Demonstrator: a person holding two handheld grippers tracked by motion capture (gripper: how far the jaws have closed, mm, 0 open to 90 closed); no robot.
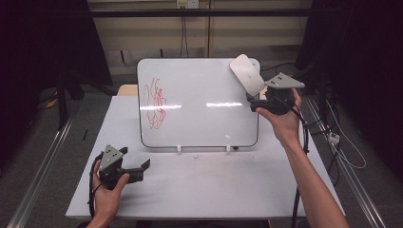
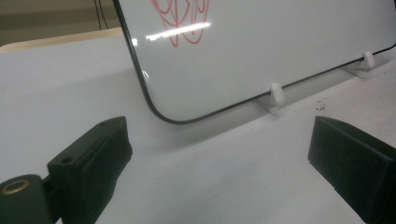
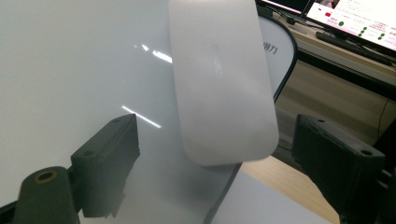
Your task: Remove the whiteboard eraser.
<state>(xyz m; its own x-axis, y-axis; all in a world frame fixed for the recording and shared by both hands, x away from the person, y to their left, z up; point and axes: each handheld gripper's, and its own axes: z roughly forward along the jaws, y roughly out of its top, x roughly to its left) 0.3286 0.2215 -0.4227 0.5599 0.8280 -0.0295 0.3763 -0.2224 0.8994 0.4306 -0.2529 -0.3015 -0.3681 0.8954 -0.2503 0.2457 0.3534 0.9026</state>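
Right gripper (image 1: 254, 102) is hovering at the whiteboard's (image 1: 199, 128) top right corner, jaws apart, not pinching. The white eraser (image 3: 219, 84) is sitting straight ahead, long axis pointing away, near end between them.

The high view looks forward and down from above the person's side, taking in the whole worktop (image 1: 199, 190), the upright whiteboard (image 1: 199, 102) at its far half and the floor on either side. The left gripper view sits low and close over the worktop (image 2: 210, 172) near its left edge, facing far and rightward along its own black jaws toward the whiteboard's lower left corner (image 2: 159, 112). The right gripper view rides high at the far right, very near the whiteboard's (image 3: 70, 70) upper right corner, looking along its jaws across the board face. All three views share the whiteboard; the high and left gripper views also share its red scribble (image 1: 156, 104).
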